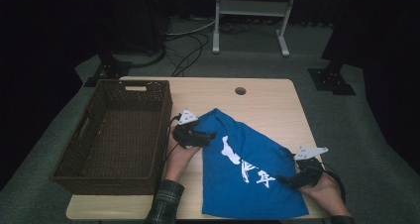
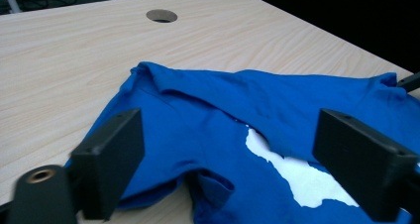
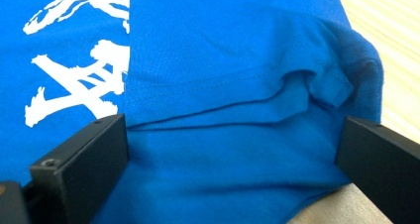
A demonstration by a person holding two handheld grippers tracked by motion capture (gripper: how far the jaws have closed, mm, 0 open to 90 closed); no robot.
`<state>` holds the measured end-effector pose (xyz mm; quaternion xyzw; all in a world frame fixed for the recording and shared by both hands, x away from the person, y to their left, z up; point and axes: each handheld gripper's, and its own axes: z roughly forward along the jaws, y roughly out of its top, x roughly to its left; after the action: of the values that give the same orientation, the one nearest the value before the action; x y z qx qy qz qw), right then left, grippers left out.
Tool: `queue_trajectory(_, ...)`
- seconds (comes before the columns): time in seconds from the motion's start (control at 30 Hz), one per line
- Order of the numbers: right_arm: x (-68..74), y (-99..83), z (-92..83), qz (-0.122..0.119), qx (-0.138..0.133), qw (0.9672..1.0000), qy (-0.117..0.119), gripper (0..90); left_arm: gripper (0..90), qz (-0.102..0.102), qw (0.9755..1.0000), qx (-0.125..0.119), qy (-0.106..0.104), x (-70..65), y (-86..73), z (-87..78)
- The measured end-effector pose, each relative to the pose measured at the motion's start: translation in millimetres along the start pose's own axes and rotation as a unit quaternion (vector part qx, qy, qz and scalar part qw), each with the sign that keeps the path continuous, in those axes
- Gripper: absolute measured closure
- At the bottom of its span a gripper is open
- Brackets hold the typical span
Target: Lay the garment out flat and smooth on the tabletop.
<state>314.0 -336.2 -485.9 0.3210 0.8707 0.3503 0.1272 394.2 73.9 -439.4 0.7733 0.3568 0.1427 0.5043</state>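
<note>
A dark brown woven wicker basket [image 1: 111, 135] stands on the left of the pale wooden table [image 1: 267, 97], just beside the folded blue cotton T-shirt with white print [image 1: 247, 169] lying at centre right. The left gripper [image 1: 210, 135], held level from a plaid-sleeved forearm, rests at the shirt's upper left corner, jaws spread wide, gripping nothing. The right gripper [image 1: 283, 179] lies low at the shirt's right edge, jaws wide apart over the cloth.
</note>
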Motion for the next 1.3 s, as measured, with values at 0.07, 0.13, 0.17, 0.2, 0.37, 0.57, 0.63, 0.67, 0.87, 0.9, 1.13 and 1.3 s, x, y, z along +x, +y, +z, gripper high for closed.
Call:
queue_trajectory(0.07, 0.0, 0.0, 0.0, 0.000, 0.000, 1.0000, 0.000, 0.0, 8.8, 0.002, 1.0000, 0.004, -0.004, -2.5, 0.9, -1.7)
queue_trajectory(0.13, 0.0, 0.0, 0.0, 0.000, 0.000, 1.0000, 0.000, 0.0, 4.5, 0.006, 0.9999, 0.006, -0.015, -5.0, 1.5, -3.3)
queue_trajectory(0.17, 0.0, 0.0, 0.0, 0.000, 0.000, 1.0000, 0.000, 0.0, 3.3, 0.008, 0.9997, 0.009, -0.020, -6.6, 1.7, -4.3)
queue_trajectory(0.2, 0.0, 0.0, 0.0, 0.000, 0.000, 1.0000, 0.000, 0.0, 2.8, 0.012, 0.9996, 0.012, -0.023, -8.6, 1.8, -4.9)
queue_trajectory(0.37, 0.0, 0.0, 0.0, 0.000, 0.000, 1.0000, 0.000, 0.0, 0.2, 0.030, 0.9989, 0.019, -0.032, -19.3, -1.0, -8.2)
queue_trajectory(0.57, 0.0, 0.0, 0.1, 0.000, 0.000, 1.0000, 0.000, 0.0, 0.2, 0.049, 0.9970, 0.041, -0.044, -32.0, -11.2, -7.9)
queue_trajectory(0.63, 0.0, 0.0, 0.1, 0.000, 0.000, 1.0000, 0.000, 0.0, 0.2, 0.054, 0.9964, 0.046, -0.047, -36.3, -14.9, -7.3)
queue_trajectory(0.67, 0.0, 0.0, 0.1, 0.000, 0.000, 1.0000, 0.000, 0.0, 0.2, 0.056, 0.9961, 0.050, -0.046, -38.0, -16.7, -6.7)
queue_trajectory(0.87, 0.0, 0.0, 0.1, 0.000, 0.000, 1.0000, 0.000, 0.0, 0.2, 0.067, 0.9940, 0.072, -0.048, -44.0, -27.1, -5.0)
queue_trajectory(0.9, 0.0, 0.0, 0.1, 0.000, 0.000, 1.0000, 0.000, 0.0, 0.2, 0.067, 0.9937, 0.075, -0.050, -44.9, -28.9, -4.7)
queue_trajectory(1.13, 0.1, 0.0, 0.1, 0.000, 0.000, 1.0000, 0.000, 0.0, 0.2, 0.079, 0.9898, 0.104, -0.056, -50.7, -40.2, 2.1)
queue_trajectory(1.3, 0.2, 0.0, 0.0, 0.000, 0.000, 1.0000, 0.000, 0.0, 0.2, 0.088, 0.9852, 0.135, -0.059, -53.2, -47.4, 10.8)
